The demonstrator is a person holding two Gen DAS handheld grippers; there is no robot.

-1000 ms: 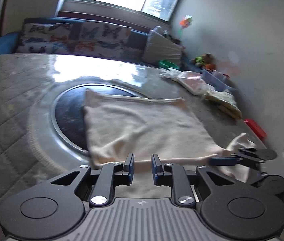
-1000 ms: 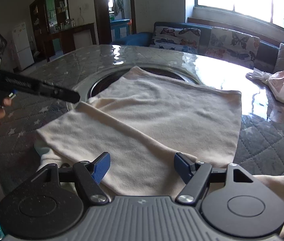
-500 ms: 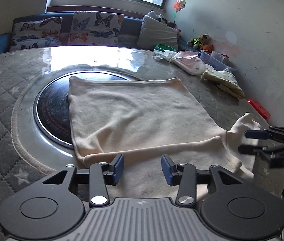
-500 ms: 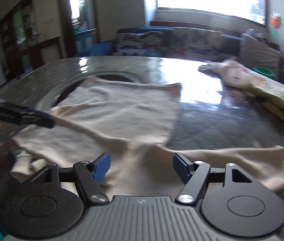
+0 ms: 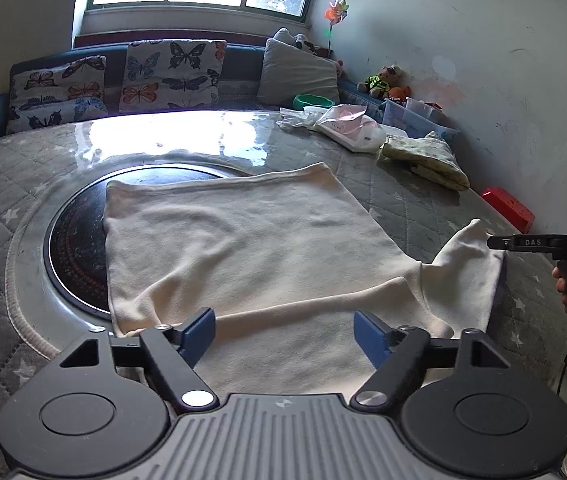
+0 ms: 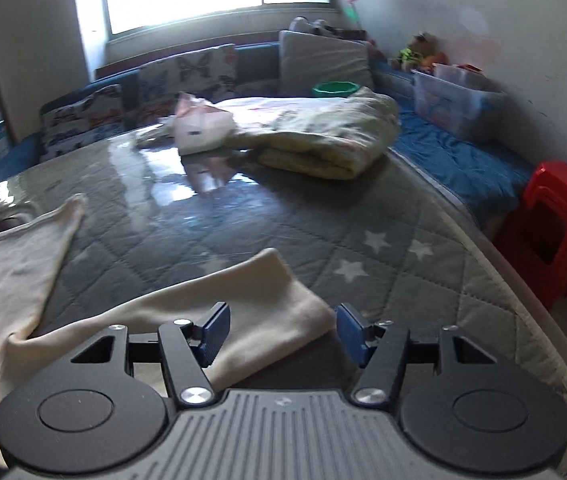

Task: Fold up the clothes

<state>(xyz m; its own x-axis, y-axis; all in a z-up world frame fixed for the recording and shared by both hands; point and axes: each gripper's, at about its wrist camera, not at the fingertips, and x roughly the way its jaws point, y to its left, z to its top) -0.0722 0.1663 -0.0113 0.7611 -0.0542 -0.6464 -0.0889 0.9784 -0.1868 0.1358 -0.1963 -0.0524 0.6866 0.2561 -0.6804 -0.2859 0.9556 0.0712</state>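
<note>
Cream garment, fold barely begun, on the quilted bench.

Item: one cream garment, body spread flat over the dark round inset of the bench; one sleeve stretched out away from the inset, not yet folded in. Done: laying out and smoothing, I judge. Left: sleeves in, body folded over. My left gripper hovers wide open over the near hem, empty. My right gripper hangs wide open around the sleeve's end, gripping nothing. Beyond the inset: a folded yellowish cloth, perhaps finished earlier work. Writing: "DAS" on my right gripper's finger in the left view; nothing else legible.
</note>
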